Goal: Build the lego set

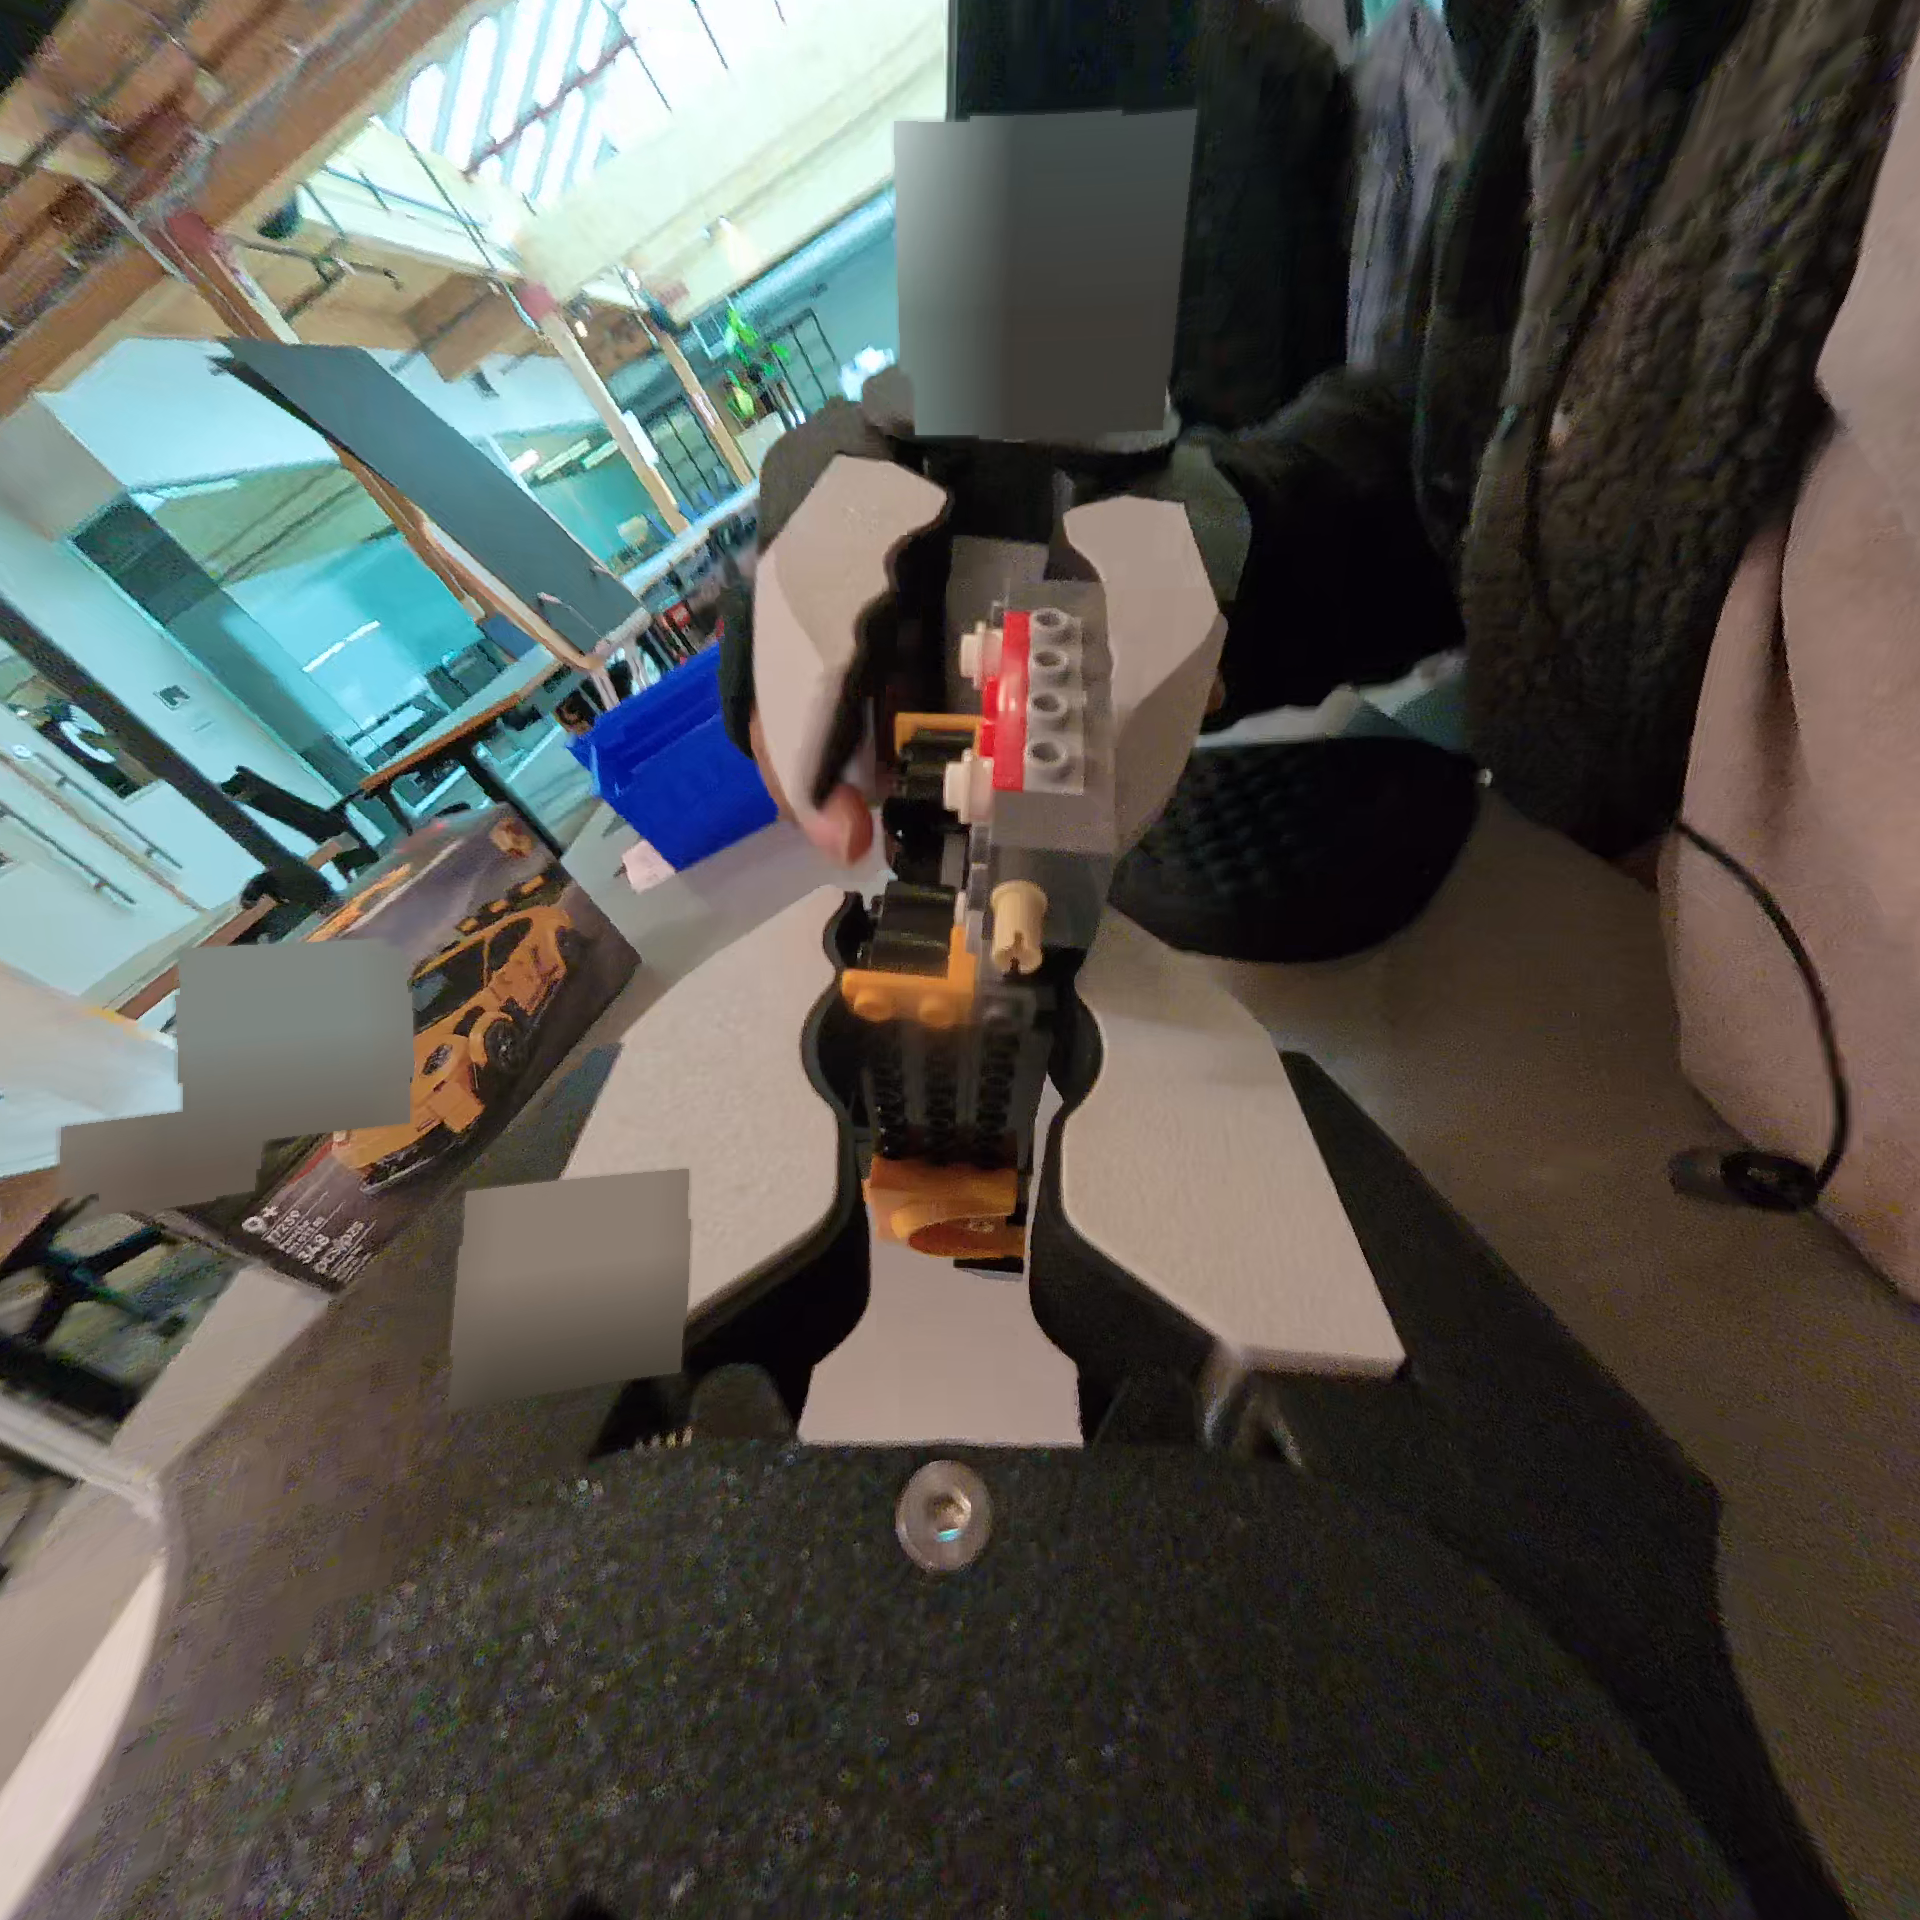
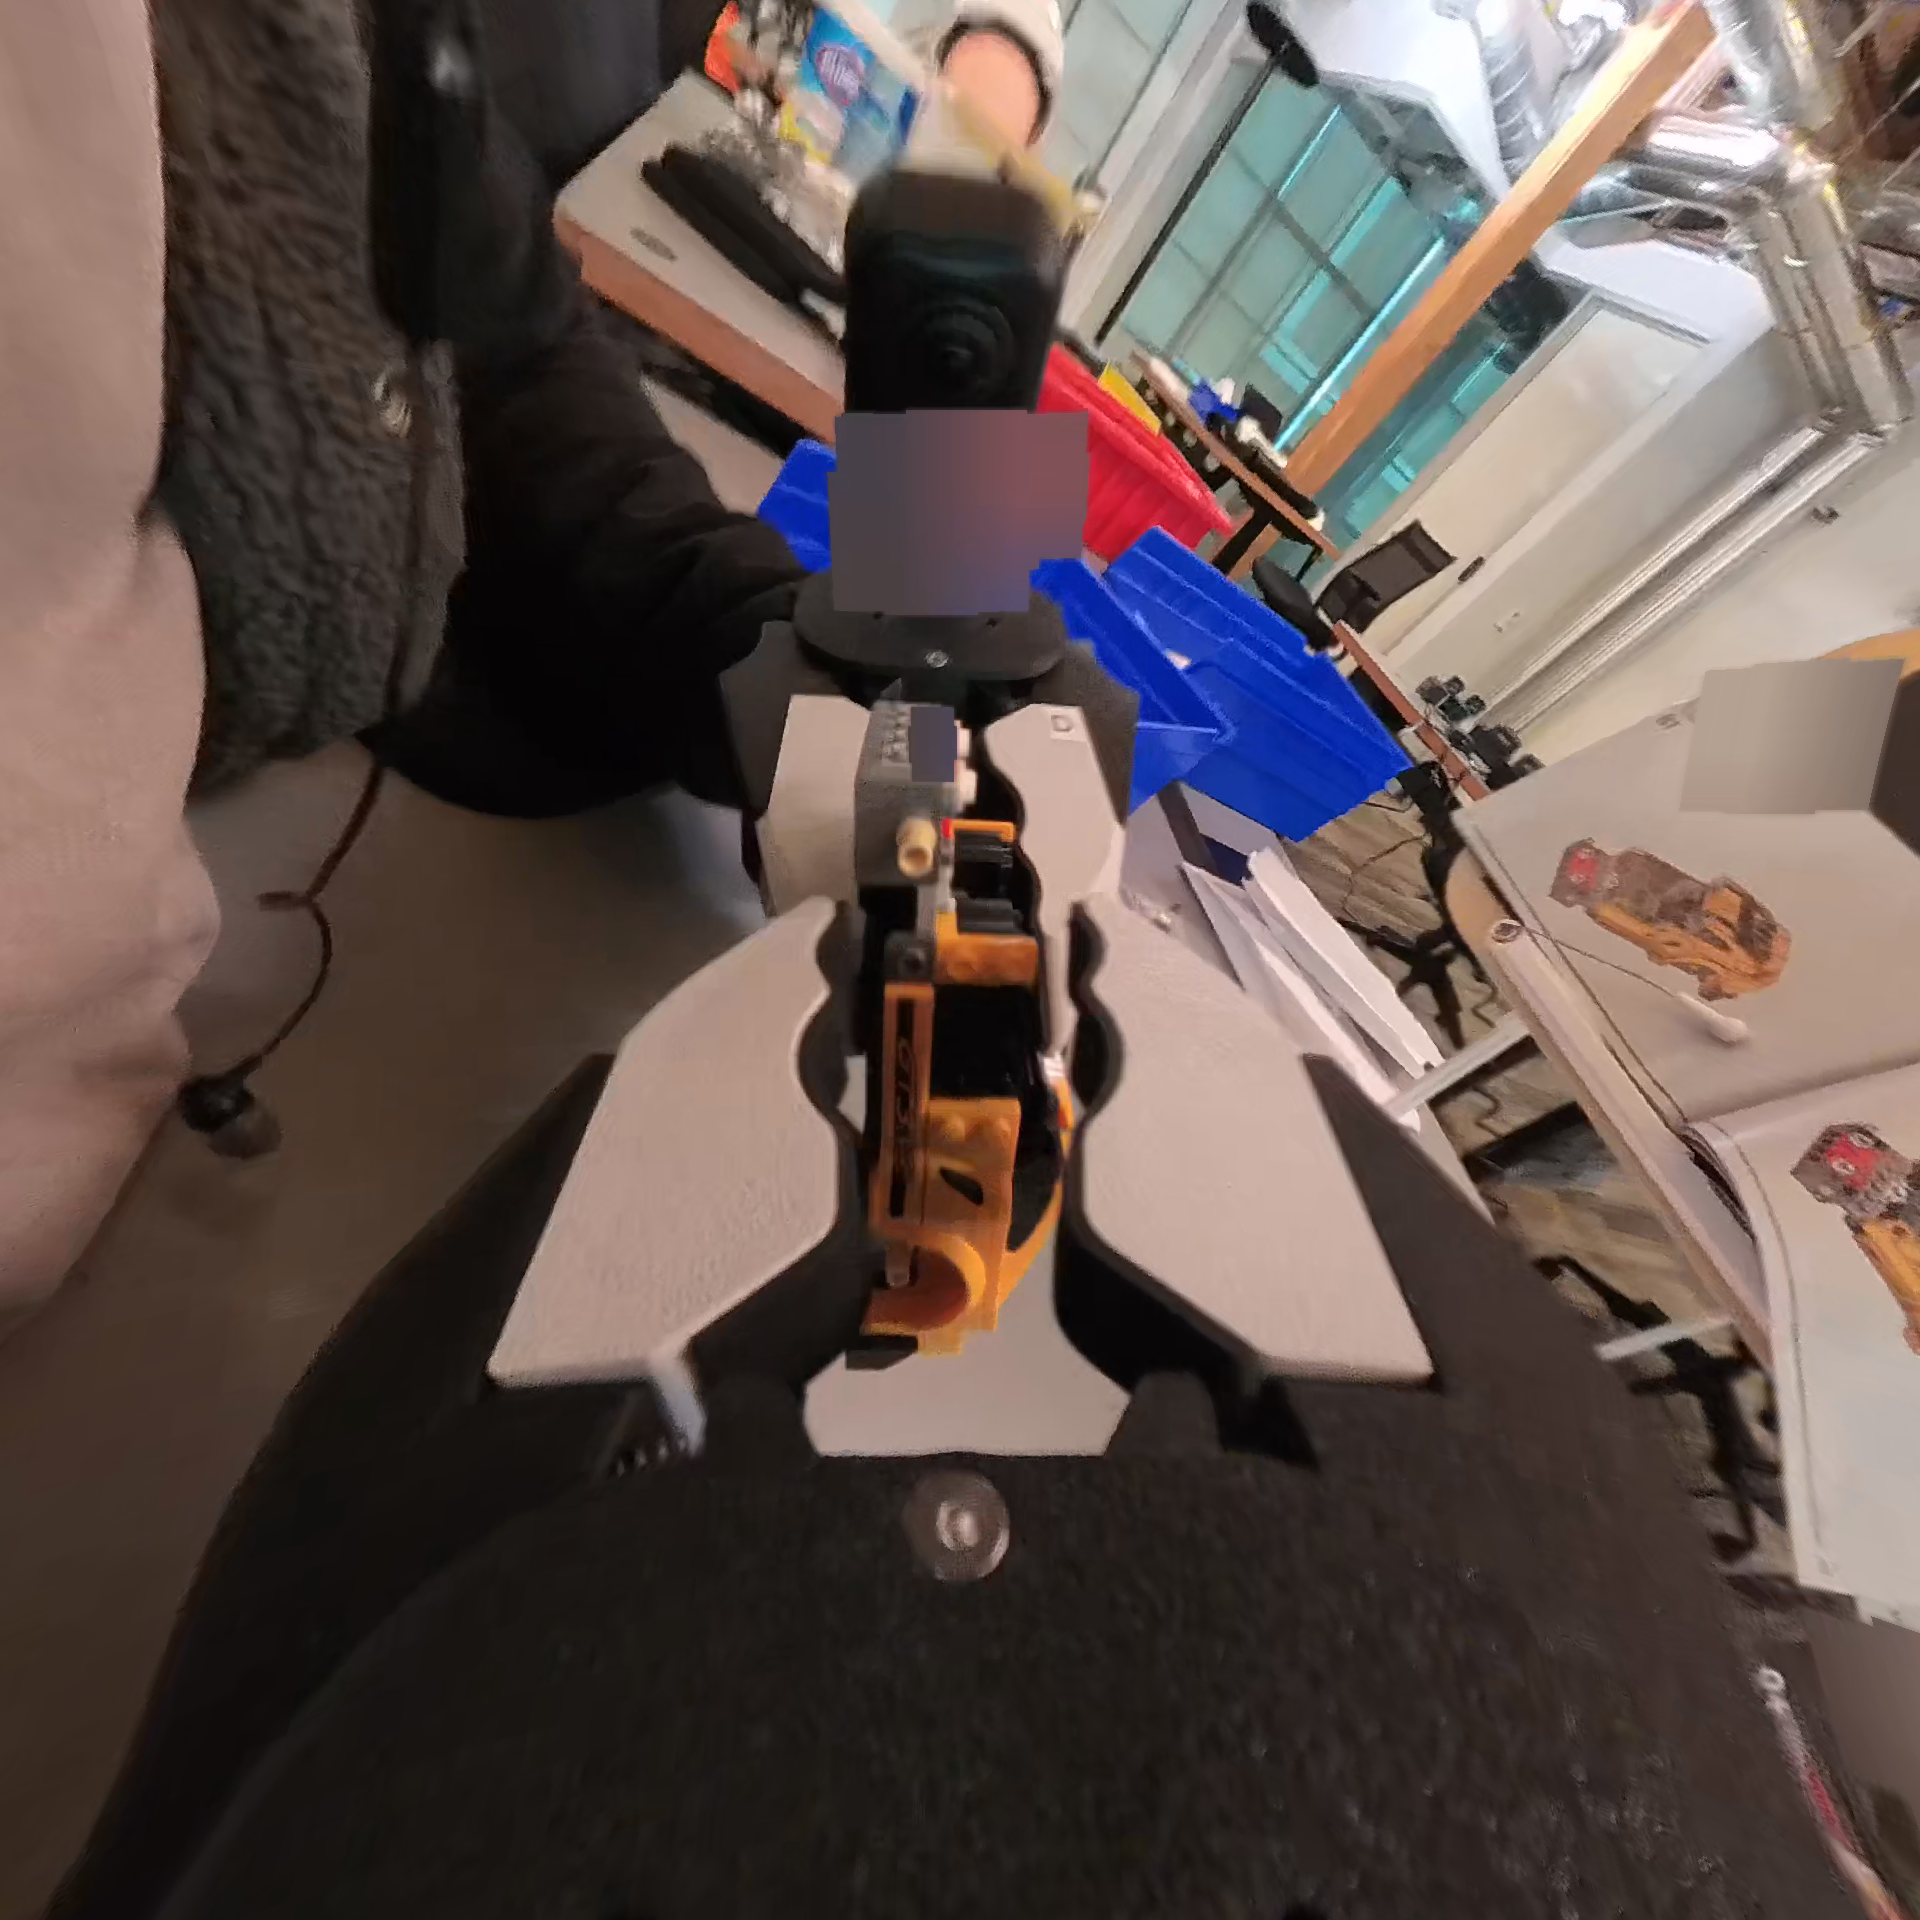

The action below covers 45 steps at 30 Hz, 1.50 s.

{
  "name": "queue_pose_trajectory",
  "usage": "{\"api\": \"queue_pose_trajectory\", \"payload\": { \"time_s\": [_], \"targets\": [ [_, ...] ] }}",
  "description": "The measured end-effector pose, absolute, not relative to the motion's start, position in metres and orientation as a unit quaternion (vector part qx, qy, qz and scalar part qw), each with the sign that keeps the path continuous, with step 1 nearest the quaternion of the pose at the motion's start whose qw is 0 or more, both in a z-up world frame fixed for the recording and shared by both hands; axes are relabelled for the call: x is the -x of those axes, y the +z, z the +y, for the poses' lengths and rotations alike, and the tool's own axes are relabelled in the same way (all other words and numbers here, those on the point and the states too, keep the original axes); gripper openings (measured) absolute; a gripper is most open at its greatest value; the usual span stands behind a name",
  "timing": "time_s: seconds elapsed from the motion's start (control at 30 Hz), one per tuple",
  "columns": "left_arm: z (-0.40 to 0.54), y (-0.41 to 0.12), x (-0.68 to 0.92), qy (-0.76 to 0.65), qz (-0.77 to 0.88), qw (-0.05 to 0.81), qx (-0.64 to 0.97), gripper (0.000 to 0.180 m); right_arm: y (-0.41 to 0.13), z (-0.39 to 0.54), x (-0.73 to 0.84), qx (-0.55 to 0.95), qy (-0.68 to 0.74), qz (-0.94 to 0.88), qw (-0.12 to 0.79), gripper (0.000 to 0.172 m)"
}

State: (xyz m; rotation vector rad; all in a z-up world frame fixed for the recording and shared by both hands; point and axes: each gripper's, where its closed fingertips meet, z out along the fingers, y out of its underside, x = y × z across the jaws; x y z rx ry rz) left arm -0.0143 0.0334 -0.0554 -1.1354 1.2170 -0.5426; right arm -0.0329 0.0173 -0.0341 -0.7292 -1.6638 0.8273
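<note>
My left hand-held gripper [image 1: 940, 997] pinches one end of a brick model [image 1: 977, 935], orange, black and grey, both pads against its sides. My right hand-held gripper [image 2: 951, 997] pinches the opposite end of the same model [image 2: 956, 1049]. The model is held in the air above the counter [image 1: 1455, 1039], between the two grippers, which face each other. Its long axis runs from one gripper straight to the other. A tan peg [image 1: 1018, 925] sticks out sideways from its grey section.
</note>
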Motion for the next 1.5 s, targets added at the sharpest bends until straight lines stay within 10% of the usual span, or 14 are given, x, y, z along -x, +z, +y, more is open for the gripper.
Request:
{"api": "queue_pose_trajectory", "payload": {
  "time_s": [0.37,0.77,0.97,1.5],
  "targets": [
    [0.038,-0.02,0.036,-0.414,0.41,0.651,0.487,0.033,-0.058,0.053,0.032,0.398,0.364,-0.677,0.5,0.074],
    [0.054,-0.063,0.054,-0.362,0.448,0.588,0.569,0.06,-0.084,0.077,0.025,0.471,0.259,-0.756,0.375,0.049],
    [0.052,-0.113,0.053,-0.306,0.486,0.493,0.654,0.04,-0.156,0.075,0.015,0.502,0.226,-0.801,0.238,0.049],
    [0.046,-0.162,0.047,-0.272,0.517,0.391,0.712,0.034,-0.165,0.072,0.022,0.514,0.273,-0.786,0.207,0.05]
  ]
}}
